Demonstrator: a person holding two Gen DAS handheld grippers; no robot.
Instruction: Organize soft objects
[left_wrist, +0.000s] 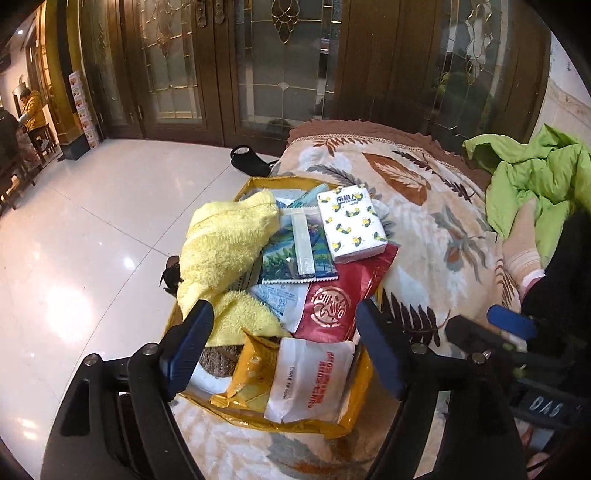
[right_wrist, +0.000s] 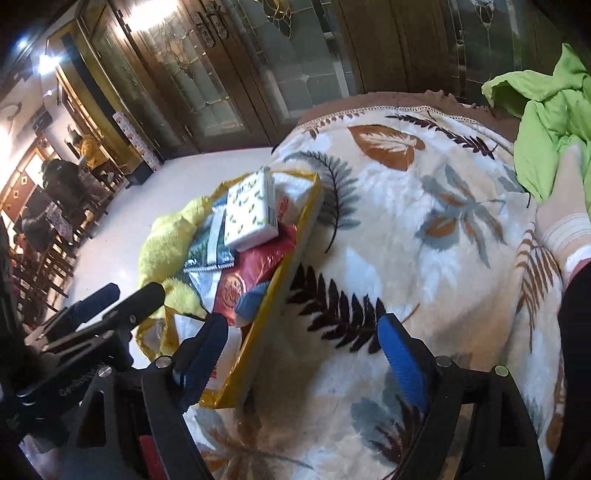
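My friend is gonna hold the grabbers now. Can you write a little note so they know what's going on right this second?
Left gripper: open, holding nothing, hovering over the near end of the yellow bag.
Right gripper: open, holding nothing, over the leaf blanket beside the bag.
In the bag, piled up: yellow towel, tissue pack on top, red packet, white packet, orange packet and a landscape-print pouch.
Done: those things sit in the bag.
Left: green cloth lies crumpled on the blanket's far right, outside the bag. The bag looks open.
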